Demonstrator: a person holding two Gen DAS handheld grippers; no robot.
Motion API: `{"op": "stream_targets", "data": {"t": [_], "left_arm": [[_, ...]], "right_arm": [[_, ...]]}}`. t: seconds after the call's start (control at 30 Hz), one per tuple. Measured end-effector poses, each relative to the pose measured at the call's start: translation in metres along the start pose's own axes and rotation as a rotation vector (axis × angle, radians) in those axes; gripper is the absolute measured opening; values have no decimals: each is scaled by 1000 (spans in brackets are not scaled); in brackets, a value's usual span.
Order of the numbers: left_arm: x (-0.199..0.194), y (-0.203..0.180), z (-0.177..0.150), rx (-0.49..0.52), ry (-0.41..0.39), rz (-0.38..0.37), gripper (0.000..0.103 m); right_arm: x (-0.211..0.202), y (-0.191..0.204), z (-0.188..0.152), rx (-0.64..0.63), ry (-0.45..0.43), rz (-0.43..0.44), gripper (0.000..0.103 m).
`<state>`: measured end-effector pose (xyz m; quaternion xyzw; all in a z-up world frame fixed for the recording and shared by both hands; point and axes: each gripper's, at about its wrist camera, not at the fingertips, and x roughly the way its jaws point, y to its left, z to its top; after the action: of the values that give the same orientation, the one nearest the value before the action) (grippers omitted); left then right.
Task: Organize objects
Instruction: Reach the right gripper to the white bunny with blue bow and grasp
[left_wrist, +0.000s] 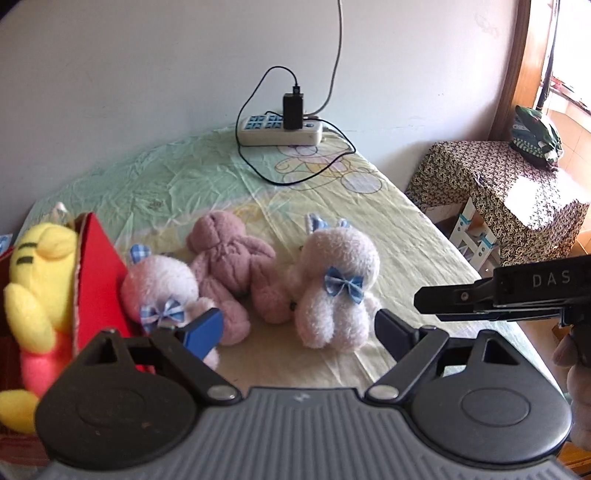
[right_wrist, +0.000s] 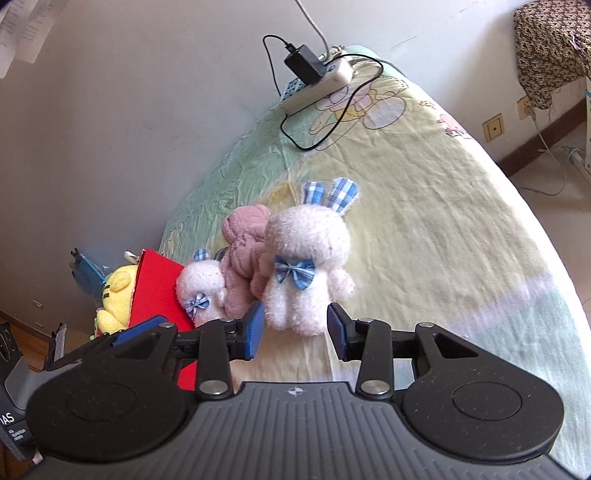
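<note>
Pale walls close in a bed covered by a yellow and green cartoon sheet, with a white power strip and its black charger plugged in at the far end, well beyond the jaws.

From the left wrist camera, the left gripper has its jaws wide apart and holds nothing. Between them and just ahead stands a large white bunny with a blue checked bow. A mauve plush bear lies on the sheet farther ahead and a little left, touching the bunny. A small white bunny sits just past the left finger, partly hidden by its blue pad, and leans against a red box. A yellow plush bear sits in that box, far left of the jaws. To the right of the right finger the right gripper reaches in from the side; from here I cannot tell how its jaws stand. A patterned cloth-covered stand is off the bed to the far right.

From the right wrist camera, the right gripper has its jaws apart, a blue pad on either side of the large white bunny's feet, close but not clearly touching. The mauve plush bear and small white bunny lie ahead and left of the left finger, then the red box with the yellow plush bear. The left gripper shows low on the left, beside the left finger.
</note>
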<state>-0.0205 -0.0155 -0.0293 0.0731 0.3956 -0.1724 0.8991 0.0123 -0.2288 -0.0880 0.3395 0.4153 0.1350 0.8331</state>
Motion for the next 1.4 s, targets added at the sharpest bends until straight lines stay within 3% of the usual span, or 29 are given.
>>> {"op": "stream_targets", "data": {"t": [0.13,0.2,0.33,0.6,0.83,1.17,1.4], "left_arm": [[24,-15,7,36,20,-34,87],[35,-23,10,65,28,-34,87],[54,-34,15,126,41,-53,87],[84,-35,27,141,79,-83,85],[109,-26,36,115,127,-113,77],[133,-11,39,66,161,-130,77],[134,-12,40,54,165,-126,76]], "right_arm": [[0,-13,11,16,-6,0,42],[3,-18,16,16,4,11,50],[13,-27,29,31,8,26,50],[47,-34,46,36,88,80,52],[76,-38,56,30,136,109,55],[107,-37,63,17,157,207,64],[108,-41,65,24,172,224,62]]}}
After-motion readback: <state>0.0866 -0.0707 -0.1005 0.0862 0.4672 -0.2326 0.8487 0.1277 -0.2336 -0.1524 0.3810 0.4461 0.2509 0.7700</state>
